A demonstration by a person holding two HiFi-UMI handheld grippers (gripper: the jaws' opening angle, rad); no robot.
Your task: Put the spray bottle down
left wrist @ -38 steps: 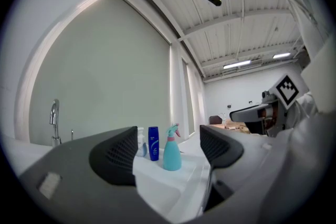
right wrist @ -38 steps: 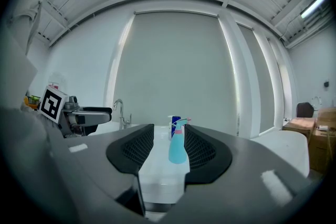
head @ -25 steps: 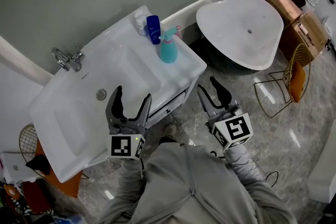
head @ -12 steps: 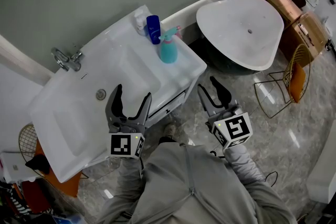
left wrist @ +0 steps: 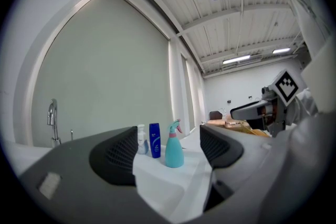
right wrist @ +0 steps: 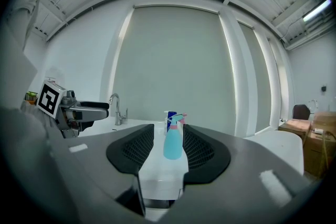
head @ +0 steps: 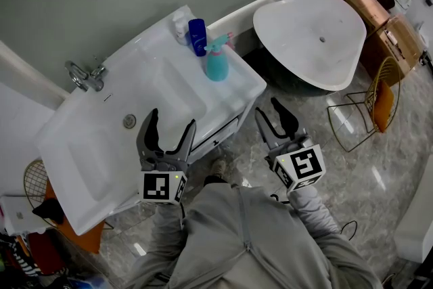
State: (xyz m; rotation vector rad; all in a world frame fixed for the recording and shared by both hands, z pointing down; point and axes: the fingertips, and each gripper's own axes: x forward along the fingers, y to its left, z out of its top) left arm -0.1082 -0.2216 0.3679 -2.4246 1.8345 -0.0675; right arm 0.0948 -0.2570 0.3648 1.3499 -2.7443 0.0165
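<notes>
Head view: the spray bottle stands up on the sink's right end. The left gripper and right gripper hang by the sink's front.

Left gripper view: jaws wide apart, empty.

Right gripper view: same.

The job looks done. Don't bump the bottle.

spray bottle on sink counter, bathtub to its right

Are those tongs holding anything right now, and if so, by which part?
Nothing is held. The left tongs and right tongs both gape open and empty; the spray bottle stands free on the sink counter.
</notes>
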